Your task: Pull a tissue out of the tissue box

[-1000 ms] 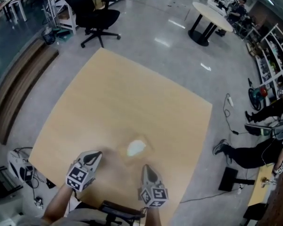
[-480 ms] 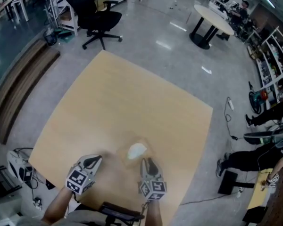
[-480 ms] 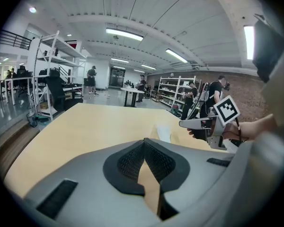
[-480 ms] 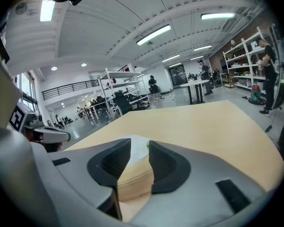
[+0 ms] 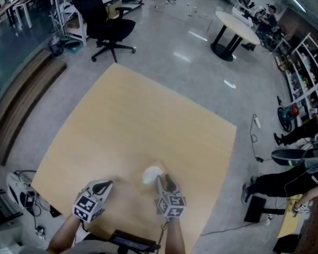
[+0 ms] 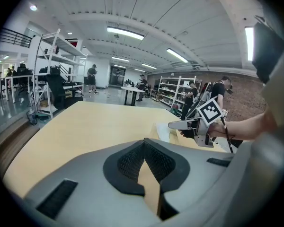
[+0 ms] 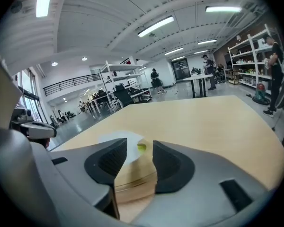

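Note:
A wood-coloured tissue box (image 5: 139, 180) stands near the front edge of the light wooden table (image 5: 148, 110). A white tissue (image 5: 151, 173) sticks up from its top. My right gripper (image 5: 164, 178) is right beside the tissue's right side. In the right gripper view the right gripper (image 7: 139, 145) is open, its jaws have just been opening, and nothing lies between the pads. The tissue (image 7: 117, 139) and box (image 7: 135, 176) show just beyond the gap. My left gripper (image 5: 106, 183) hovers left of the box, apart from it. The left gripper (image 6: 144, 143) has its tips together, holding nothing.
A black office chair (image 5: 108, 23) and a round table (image 5: 236, 28) stand on the grey floor beyond the table. A person sits on the floor at the right (image 5: 286, 168), with cables nearby. Shelving lines the right wall.
My right gripper has moved forward and left, up to the tissue, and its jaws have spread apart. The left gripper has stayed in place.

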Available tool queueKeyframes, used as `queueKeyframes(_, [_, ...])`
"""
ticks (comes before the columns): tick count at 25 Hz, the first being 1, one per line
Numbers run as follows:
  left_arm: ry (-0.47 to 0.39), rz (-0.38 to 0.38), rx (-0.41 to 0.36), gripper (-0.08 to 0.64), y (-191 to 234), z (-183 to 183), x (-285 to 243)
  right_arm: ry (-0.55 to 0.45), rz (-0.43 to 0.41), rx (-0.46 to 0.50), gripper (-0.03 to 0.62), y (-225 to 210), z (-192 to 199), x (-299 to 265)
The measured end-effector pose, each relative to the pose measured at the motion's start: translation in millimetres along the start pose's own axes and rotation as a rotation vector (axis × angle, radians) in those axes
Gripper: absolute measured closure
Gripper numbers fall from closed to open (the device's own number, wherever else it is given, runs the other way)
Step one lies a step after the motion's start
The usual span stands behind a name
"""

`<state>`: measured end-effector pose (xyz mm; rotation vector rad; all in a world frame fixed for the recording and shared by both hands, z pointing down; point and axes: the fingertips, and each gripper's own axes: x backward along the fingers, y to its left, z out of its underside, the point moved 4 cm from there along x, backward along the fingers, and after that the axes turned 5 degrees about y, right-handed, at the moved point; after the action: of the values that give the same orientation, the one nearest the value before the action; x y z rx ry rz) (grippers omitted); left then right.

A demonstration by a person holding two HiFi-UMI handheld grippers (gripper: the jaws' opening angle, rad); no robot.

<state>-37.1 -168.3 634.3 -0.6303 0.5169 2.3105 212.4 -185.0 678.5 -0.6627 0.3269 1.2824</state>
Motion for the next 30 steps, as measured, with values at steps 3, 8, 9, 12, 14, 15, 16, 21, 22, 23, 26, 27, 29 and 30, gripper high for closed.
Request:
queueKeyframes(3, [0.011, 0.004, 0.000, 0.554, -2, -6, 1, 0.015, -0.017, -0.004, 0.426, -2, -1, -6])
queueKeyframes(8, [0.009, -0.005, 0.002, 0.554, 1, 1, -2, 0.025, -0.034, -0.005, 0.426, -1, 1, -9])
queueKeyframes(9, [0.008, -0.007, 0.002, 0.554, 2, 2, -2, 0.027, -0.034, -0.002, 0.426, -1, 1, -9])
queueKeyframes(12, [0.003, -0.011, 0.006, 0.554, 2, -1, -3, 0.033, -0.044, 0.019, 0.431, 1, 1, -10])
queueKeyframes(14, [0.012, -0.007, 0.010, 0.554, 2, -1, -2, 0.036, -0.047, 0.032, 0.443, 3, 2, -11])
queueKeyframes(15, [0.019, -0.005, 0.012, 0.554, 2, -1, -2, 0.037, -0.044, 0.037, 0.453, 3, 2, -12])
queueKeyframes(16, [0.020, -0.005, 0.015, 0.554, 2, 0, -2, 0.037, -0.040, 0.042, 0.463, 3, 2, -11])
queueKeyframes(21, [0.001, -0.020, 0.017, 0.555, 4, 0, -2, 0.042, -0.024, 0.067, 0.546, 0, 2, -10])
queueKeyframes(22, [0.004, -0.020, 0.017, 0.554, 4, -1, -2, 0.046, -0.020, 0.075, 0.558, 0, 2, -10])
queueKeyframes(23, [0.010, -0.018, 0.017, 0.554, 4, -1, -1, 0.051, -0.017, 0.084, 0.558, 1, 2, -11])
queueKeyframes(26, [0.015, -0.015, 0.014, 0.554, 4, 0, -1, 0.057, -0.012, 0.106, 0.588, 3, 3, -12])
queueKeyframes(27, [0.008, -0.018, 0.013, 0.554, 5, 1, -1, 0.059, -0.012, 0.112, 0.588, 3, 3, -12])
queueKeyframes(29, [0.001, -0.020, 0.010, 0.554, 6, 2, -3, 0.059, -0.010, 0.121, 0.589, 3, 4, -13])
queueKeyframes(30, [0.003, -0.018, 0.010, 0.554, 5, 2, -3, 0.059, -0.007, 0.126, 0.589, 3, 4, -14])
